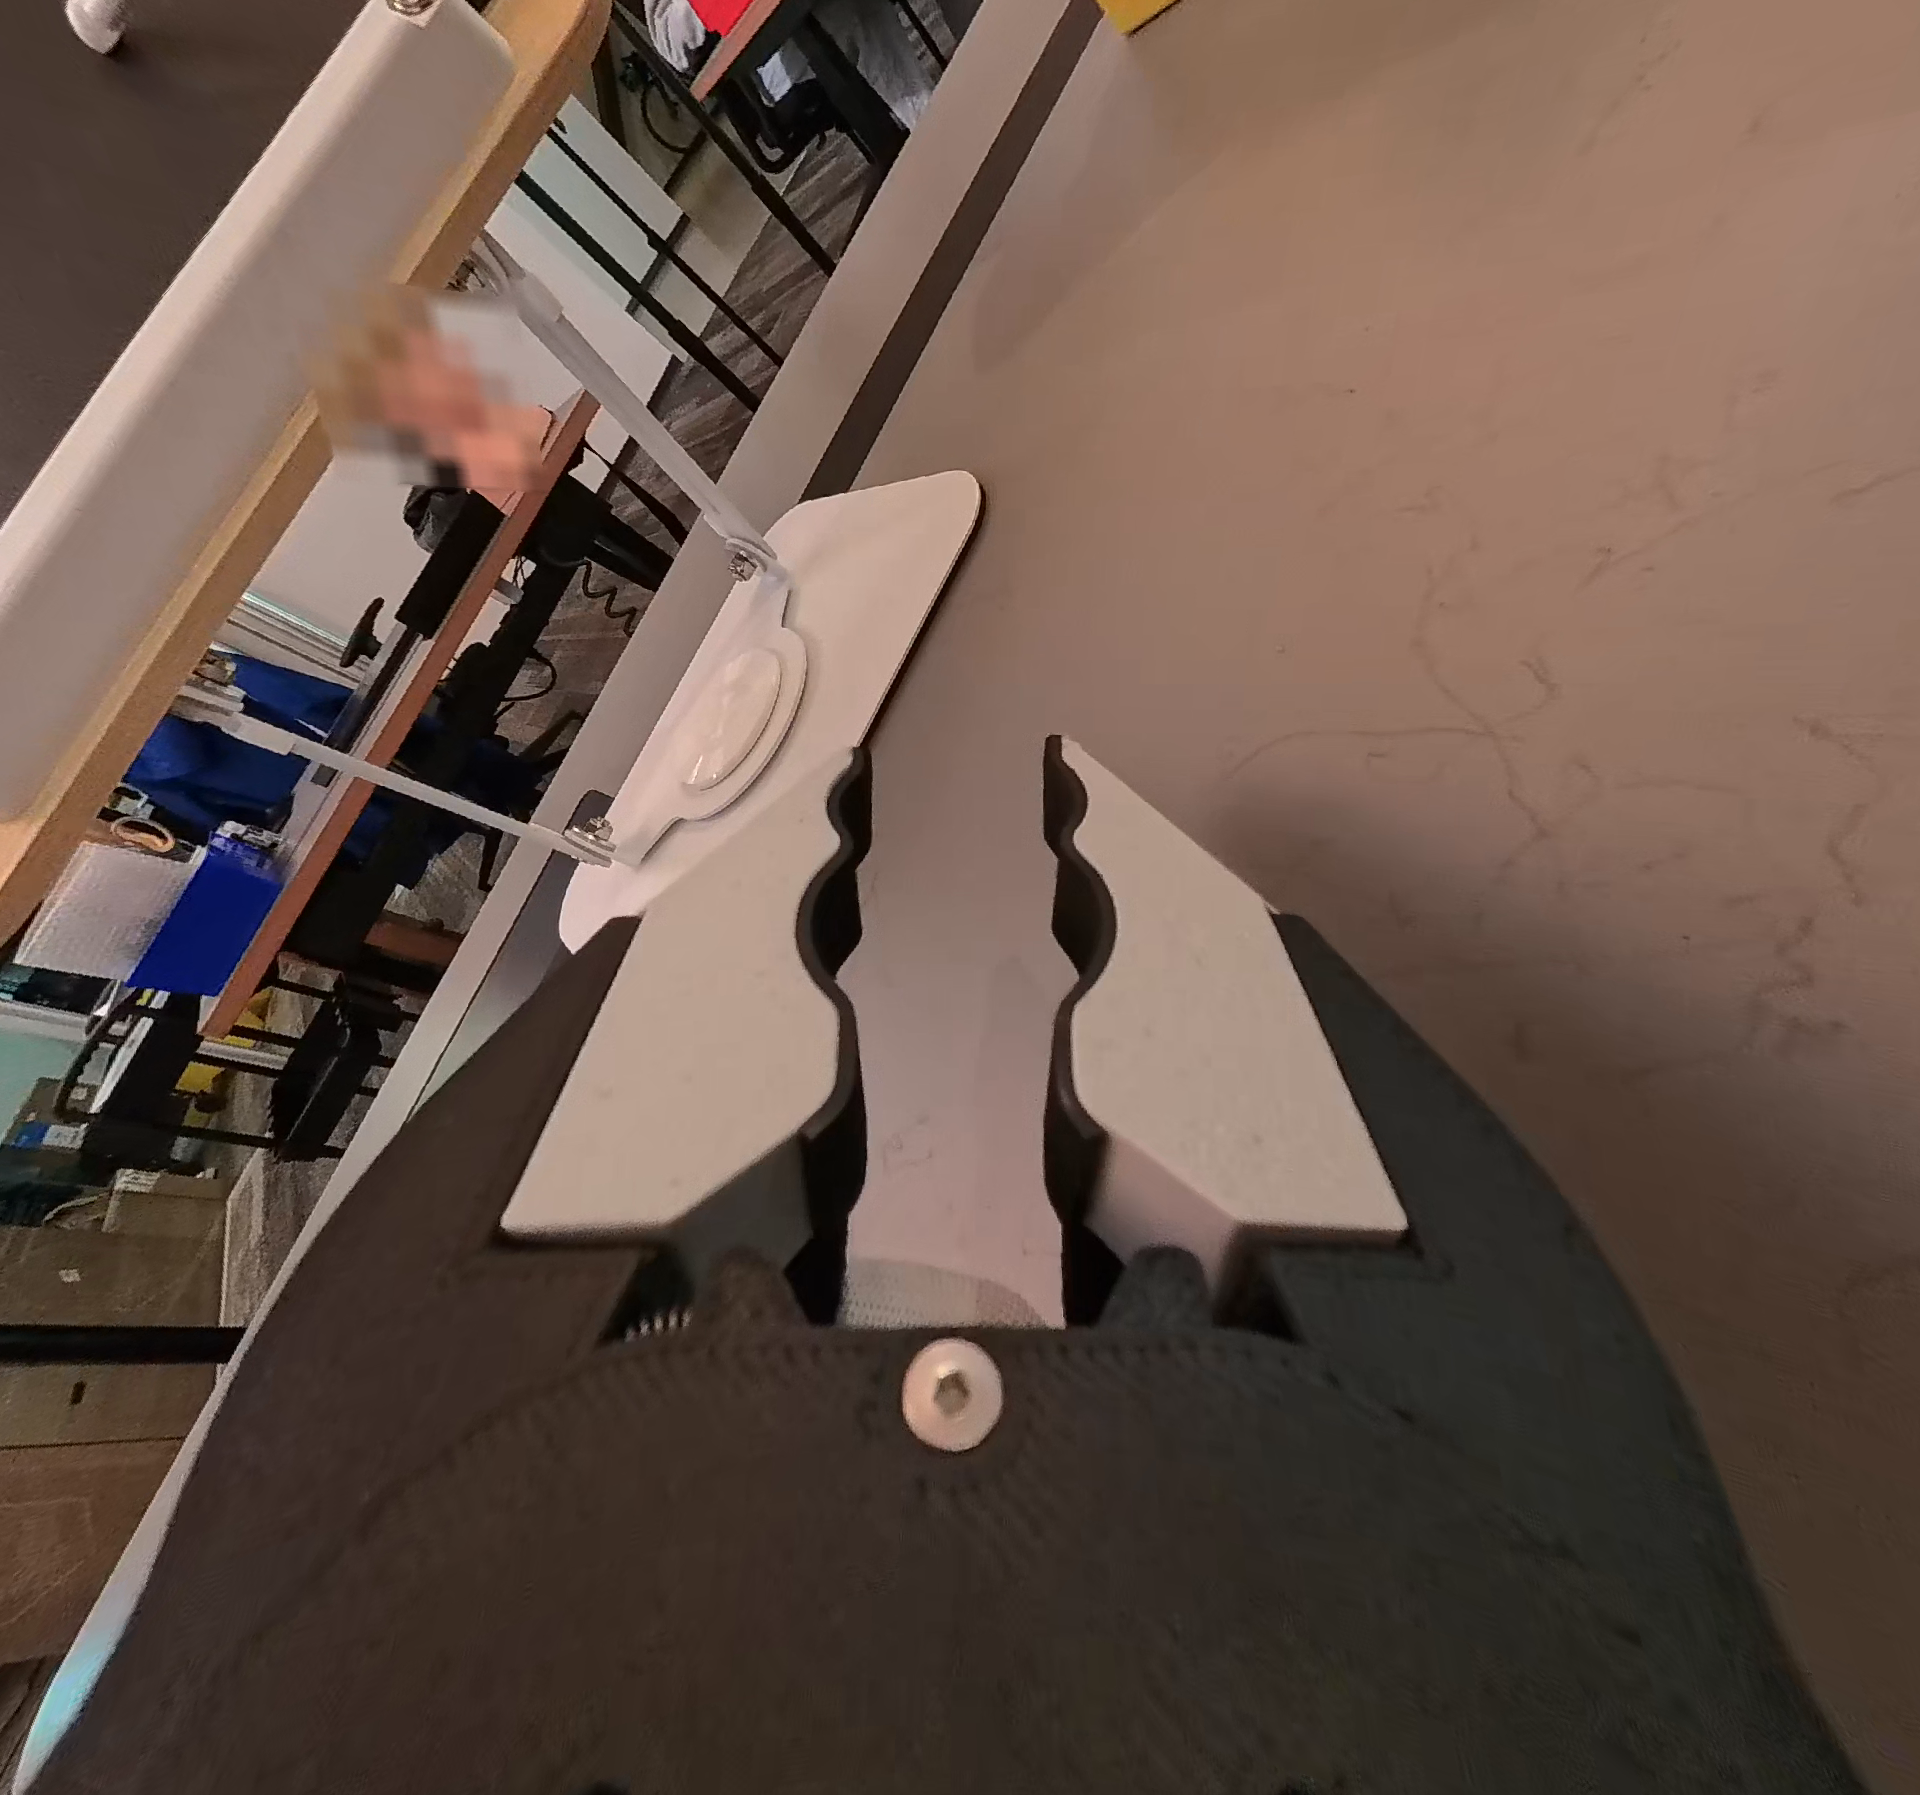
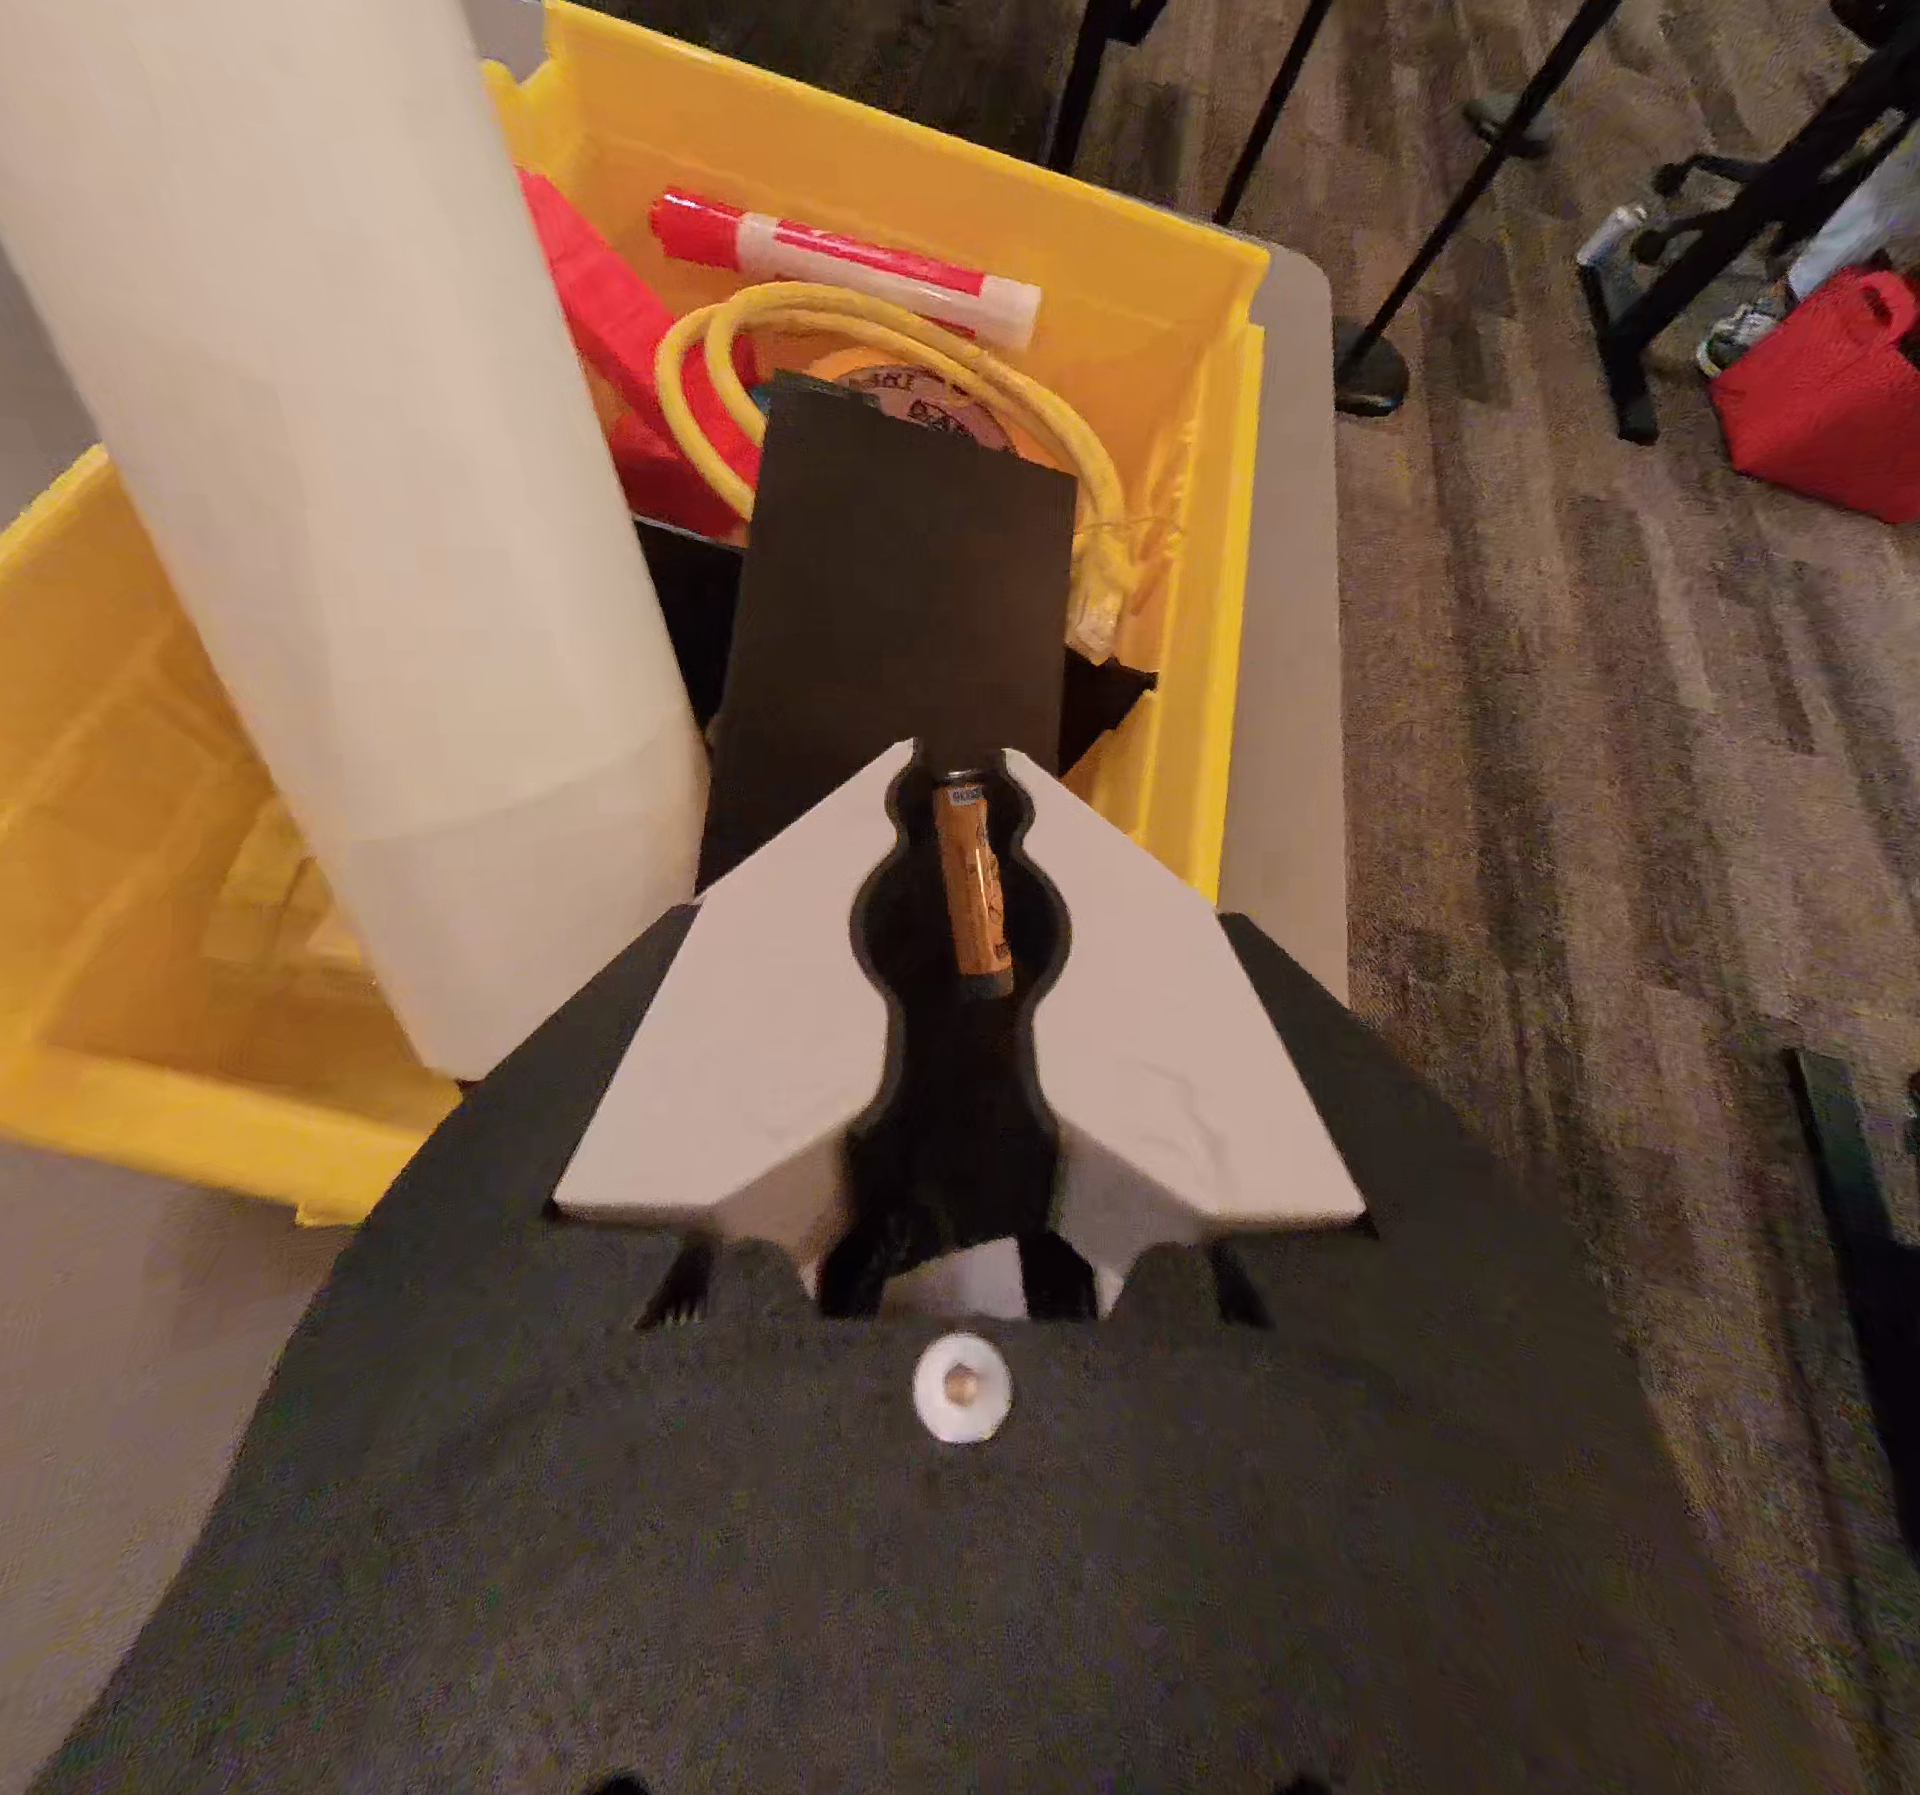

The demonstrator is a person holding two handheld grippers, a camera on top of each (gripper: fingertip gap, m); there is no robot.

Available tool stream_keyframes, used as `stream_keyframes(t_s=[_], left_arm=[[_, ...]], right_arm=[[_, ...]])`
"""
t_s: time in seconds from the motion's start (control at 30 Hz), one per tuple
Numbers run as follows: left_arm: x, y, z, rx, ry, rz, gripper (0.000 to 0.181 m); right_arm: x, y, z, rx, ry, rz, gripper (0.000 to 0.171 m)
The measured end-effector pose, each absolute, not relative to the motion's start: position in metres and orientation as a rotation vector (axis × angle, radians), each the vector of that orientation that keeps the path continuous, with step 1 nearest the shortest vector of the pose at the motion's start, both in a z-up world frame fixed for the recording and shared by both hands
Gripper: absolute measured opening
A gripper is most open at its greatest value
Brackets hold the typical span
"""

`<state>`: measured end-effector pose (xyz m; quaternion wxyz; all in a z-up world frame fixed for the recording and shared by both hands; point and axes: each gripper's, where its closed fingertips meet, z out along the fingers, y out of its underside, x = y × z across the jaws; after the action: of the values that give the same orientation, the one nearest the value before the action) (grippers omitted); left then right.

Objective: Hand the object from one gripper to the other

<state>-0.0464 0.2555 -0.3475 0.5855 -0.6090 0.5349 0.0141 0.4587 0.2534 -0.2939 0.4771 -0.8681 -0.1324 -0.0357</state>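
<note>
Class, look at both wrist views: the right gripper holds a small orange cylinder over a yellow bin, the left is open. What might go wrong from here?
1. The right gripper pinches the orange cylinder only near its tip; it may pivot or slip into the yellow bin.
2. The left gripper faces the table, with the cylinder outside its view; alignment may miss.

Wrist cams; no evident shared area

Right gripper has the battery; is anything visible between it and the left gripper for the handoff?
Cannot tell: neither view shows both grippers. The right gripper is shut on the battery above the yellow bin. The left gripper is open and empty over the table.
</note>
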Motion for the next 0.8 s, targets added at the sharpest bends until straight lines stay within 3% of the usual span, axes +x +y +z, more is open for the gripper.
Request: stream_keyframes(t_s=[0.1,0.2,0.4,0.8], left_arm=[[-0.046,0.255,-0.348,-1.422,1.248,0.028,0.031],[-0.046,0.255,-0.348,-1.423,1.250,0.022,0.031],[-0.046,0.256,-0.348,-1.427,1.249,0.023,0.031],[-0.058,0.265,-0.338,-1.447,1.176,0.025,0.031]], right_arm=[[0.470,0.255,-0.293,-2.196,-0.328,-0.244,0.028],[0.473,0.250,-0.279,-2.174,-0.311,-0.260,0.030],[0.439,0.221,-0.202,-1.979,-0.336,-0.236,0.018],[0.125,0.206,-0.061,-1.428,-0.782,0.206,0.019]])
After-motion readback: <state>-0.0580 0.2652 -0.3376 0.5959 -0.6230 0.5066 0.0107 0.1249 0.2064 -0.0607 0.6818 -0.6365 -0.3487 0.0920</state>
